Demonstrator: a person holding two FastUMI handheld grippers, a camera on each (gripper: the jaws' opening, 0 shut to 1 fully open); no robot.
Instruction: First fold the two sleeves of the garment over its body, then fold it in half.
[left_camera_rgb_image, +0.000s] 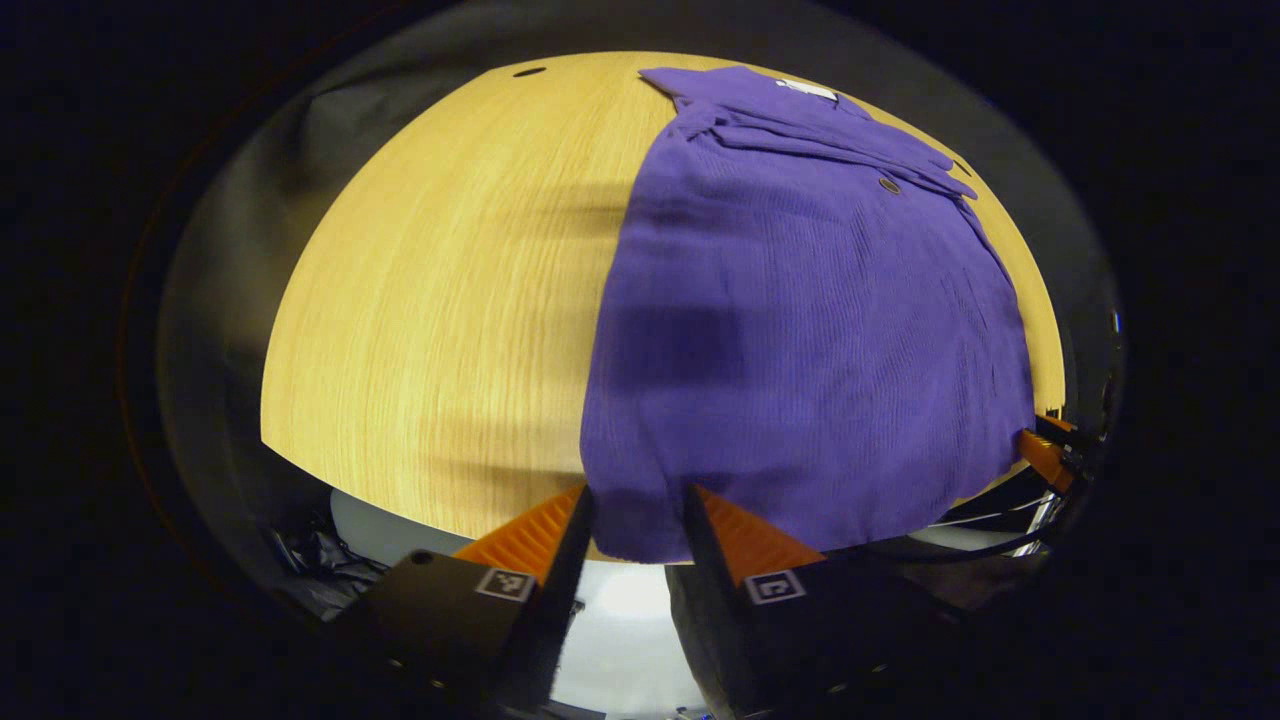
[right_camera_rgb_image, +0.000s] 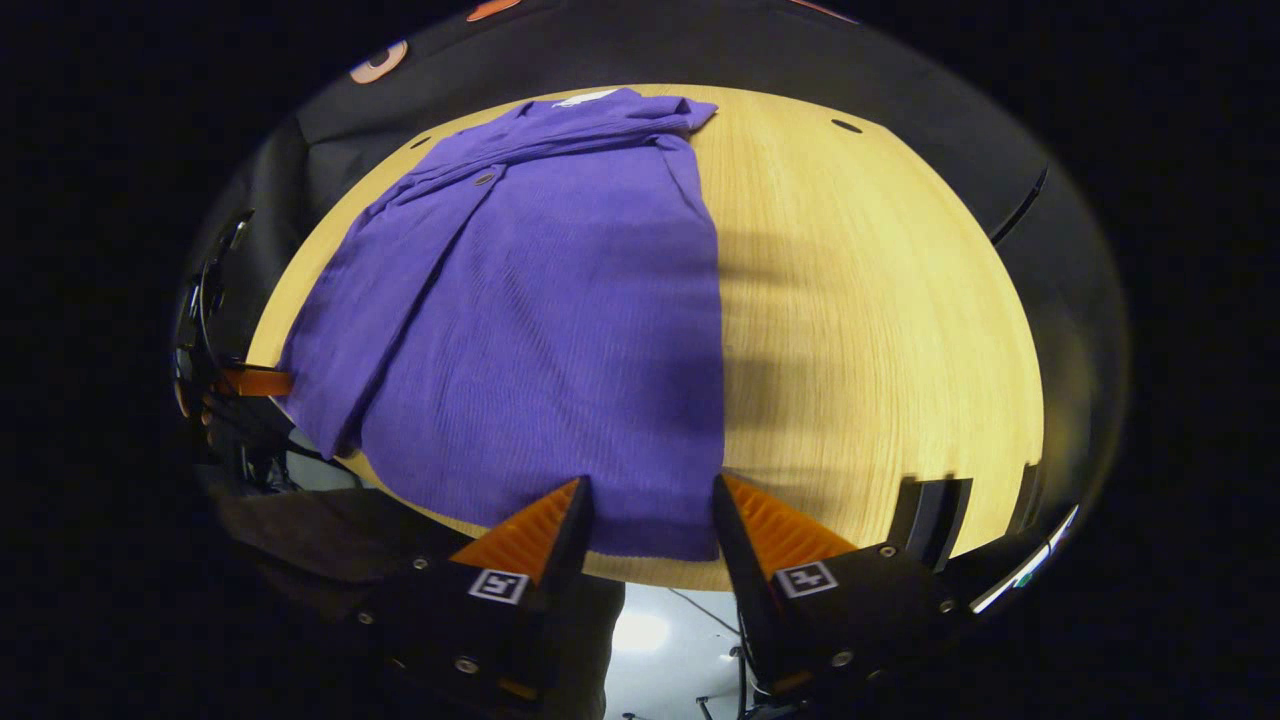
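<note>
A purple garment (left_camera_rgb_image: 800, 330) lies flat on the round wooden table (left_camera_rgb_image: 450, 300), collar at the far side, with folded layers along its far and right parts. My left gripper (left_camera_rgb_image: 637, 505) stands open at the near hem's left corner, the cloth edge between its fingers. In the right gripper view the same garment (right_camera_rgb_image: 540, 320) spreads over the table's (right_camera_rgb_image: 880, 330) left half. My right gripper (right_camera_rgb_image: 648, 495) is open at the hem's right corner, the cloth lying between its fingers. Each view also catches the other gripper (left_camera_rgb_image: 1045, 452) (right_camera_rgb_image: 255, 381) at the table's near edge.
Bare wood flanks the garment on both sides. Small dark holes (left_camera_rgb_image: 529, 72) (right_camera_rgb_image: 846, 126) sit near the table's far rim. A black bracket (right_camera_rgb_image: 930, 535) stands at the near edge on the right. Pale floor (right_camera_rgb_image: 650, 640) shows below the table edge.
</note>
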